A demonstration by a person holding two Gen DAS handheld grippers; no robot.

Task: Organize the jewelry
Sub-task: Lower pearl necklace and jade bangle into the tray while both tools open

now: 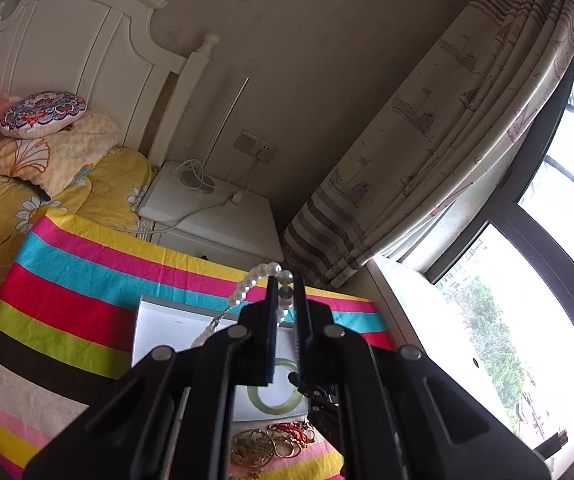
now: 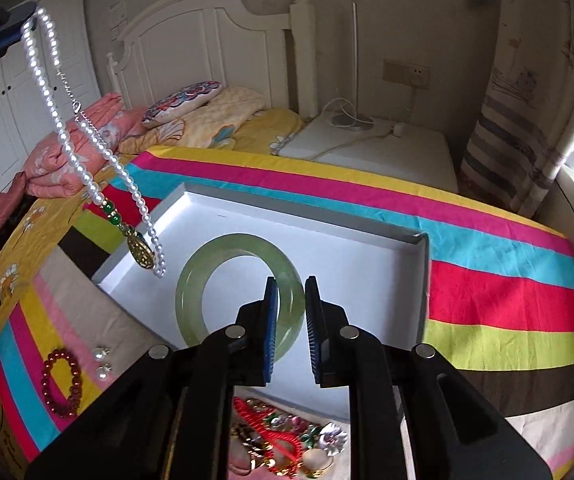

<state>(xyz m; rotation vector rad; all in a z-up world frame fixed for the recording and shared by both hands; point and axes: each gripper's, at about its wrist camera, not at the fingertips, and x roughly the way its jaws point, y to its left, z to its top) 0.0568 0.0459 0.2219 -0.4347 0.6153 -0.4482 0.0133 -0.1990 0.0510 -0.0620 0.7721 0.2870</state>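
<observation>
My left gripper [image 1: 286, 280] is shut on a pearl necklace [image 1: 265, 273] and holds it high above the table. In the right wrist view the necklace [image 2: 71, 148] hangs from the upper left, its gold pendant [image 2: 141, 255] dangling over the left edge of the white tray [image 2: 387, 264]. A green jade bangle [image 2: 195, 280] lies flat in the tray. My right gripper [image 2: 290, 286] is open and empty, its fingertips over the bangle's right side.
A pile of mixed jewelry [image 2: 287, 440] lies in front of the tray. A red bead bracelet [image 2: 61, 384] and pearl earrings [image 2: 102, 362] lie at the left on the striped cloth [image 2: 507, 300]. The bed, nightstand [image 2: 371, 144] and curtain stand behind.
</observation>
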